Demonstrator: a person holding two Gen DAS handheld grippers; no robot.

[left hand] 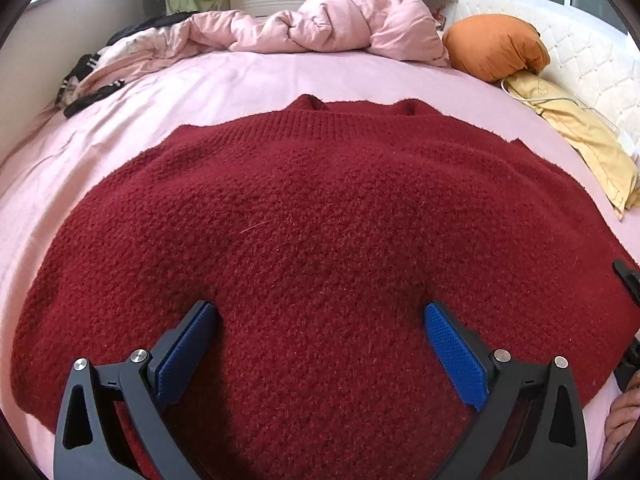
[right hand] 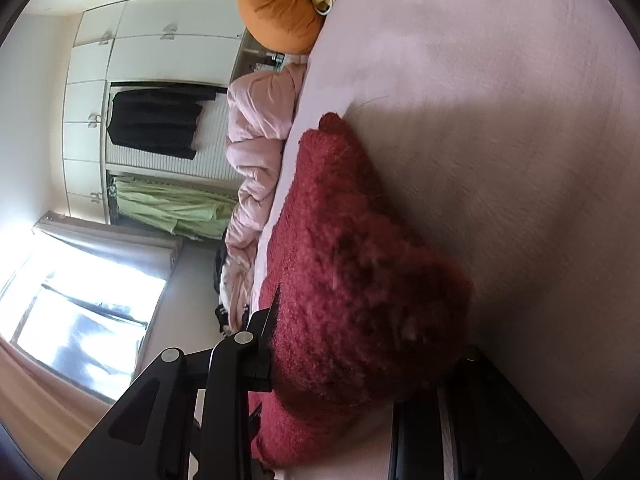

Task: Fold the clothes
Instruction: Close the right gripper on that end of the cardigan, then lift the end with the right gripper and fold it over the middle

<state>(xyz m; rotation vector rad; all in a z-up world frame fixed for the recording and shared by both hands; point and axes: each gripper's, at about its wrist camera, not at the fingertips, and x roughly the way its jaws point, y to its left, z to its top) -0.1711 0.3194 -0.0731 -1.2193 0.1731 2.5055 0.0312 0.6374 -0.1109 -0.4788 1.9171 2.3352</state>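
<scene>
A dark red knitted sweater [left hand: 320, 220] lies spread flat on the pink bed sheet [left hand: 240, 80], its ribbed collar at the far edge. My left gripper [left hand: 320, 312] hovers over the near part of it, pointing down. It is open wide, with blue pads [left hand: 188, 352] apart and nothing pinched between them. In the right wrist view the picture is rolled sideways. There my right gripper [right hand: 364, 340] is shut on a bunched edge of the red sweater [right hand: 340, 200], and the thick fabric fills the gap between its black fingers. That gripper's black tip [left hand: 628, 280] and a hand show at the left view's right edge.
A crumpled pink duvet [left hand: 320, 24] lies along the far side of the bed. An orange pillow [left hand: 492, 46] and a yellow pillow [left hand: 580, 136] rest by the white padded headboard [left hand: 592, 64]. Black clothes [left hand: 88, 92] sit at the far left. Garments hang by white cabinets [right hand: 156, 120].
</scene>
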